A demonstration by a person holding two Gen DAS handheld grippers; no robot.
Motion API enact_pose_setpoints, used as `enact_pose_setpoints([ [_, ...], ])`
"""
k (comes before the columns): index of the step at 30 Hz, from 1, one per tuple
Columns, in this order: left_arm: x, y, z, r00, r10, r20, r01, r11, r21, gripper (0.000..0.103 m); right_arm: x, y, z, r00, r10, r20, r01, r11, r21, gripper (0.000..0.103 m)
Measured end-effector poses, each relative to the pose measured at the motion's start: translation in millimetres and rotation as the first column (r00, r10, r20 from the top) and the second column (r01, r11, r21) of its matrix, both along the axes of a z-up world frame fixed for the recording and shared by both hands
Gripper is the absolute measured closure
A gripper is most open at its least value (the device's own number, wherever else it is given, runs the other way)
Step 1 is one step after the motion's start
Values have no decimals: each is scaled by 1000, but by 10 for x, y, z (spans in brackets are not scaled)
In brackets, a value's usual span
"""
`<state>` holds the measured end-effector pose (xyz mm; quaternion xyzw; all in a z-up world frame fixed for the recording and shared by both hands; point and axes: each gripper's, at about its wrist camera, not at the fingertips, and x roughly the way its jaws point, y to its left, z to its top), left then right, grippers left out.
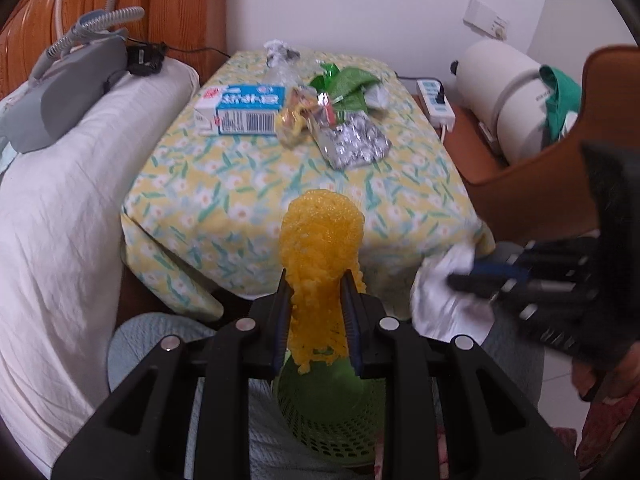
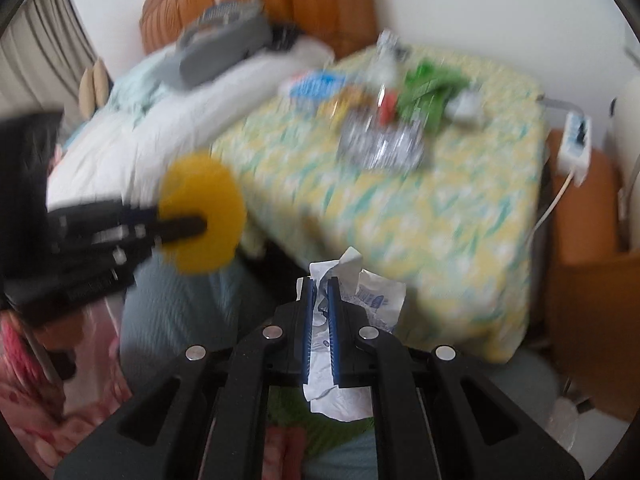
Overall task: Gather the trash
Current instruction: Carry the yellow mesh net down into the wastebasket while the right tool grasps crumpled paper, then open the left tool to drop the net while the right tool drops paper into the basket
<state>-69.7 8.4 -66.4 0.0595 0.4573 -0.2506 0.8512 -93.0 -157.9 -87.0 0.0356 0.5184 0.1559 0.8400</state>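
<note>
Left gripper [image 1: 316, 280] jaws clamped on the yellow foam net [image 1: 320, 236], right gripper [image 2: 320, 284] jaws pinching a white wrapper [image 2: 352, 292] — both hang off the counter [image 1: 224, 184] front edge, over the green basket [image 1: 332, 412], leftover trash [image 1: 352, 140] sits at the counter's far end

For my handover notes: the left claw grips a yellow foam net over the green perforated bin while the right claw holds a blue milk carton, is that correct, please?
Not quite: the right claw holds a crumpled white paper wrapper, as the right wrist view shows. The blue milk carton lies on the floral-clothed table. The left claw does grip the yellow foam net over the green perforated bin.
</note>
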Motion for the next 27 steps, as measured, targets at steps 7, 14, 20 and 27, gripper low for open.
enact_pose_setpoints([
  [7,-109,31,-273,998,-10,-67,13,999,40,79,-1,72,-688,984,-26,-178,25,1000,-9,50],
  [14,-239,-31,-502,987,-58,-153,65,997,44,79,30,-232,-389,989,-139,-59,136,989,-60,24],
  [20,-355,-158,-651,974,-111,-198,123,991,47,79,33,-285,-277,985,-173,8,173,979,-108,16],
  [27,-401,-181,-607,986,-102,-135,112,991,69,17,14,-298,-307,984,-178,8,178,978,-112,15],
])
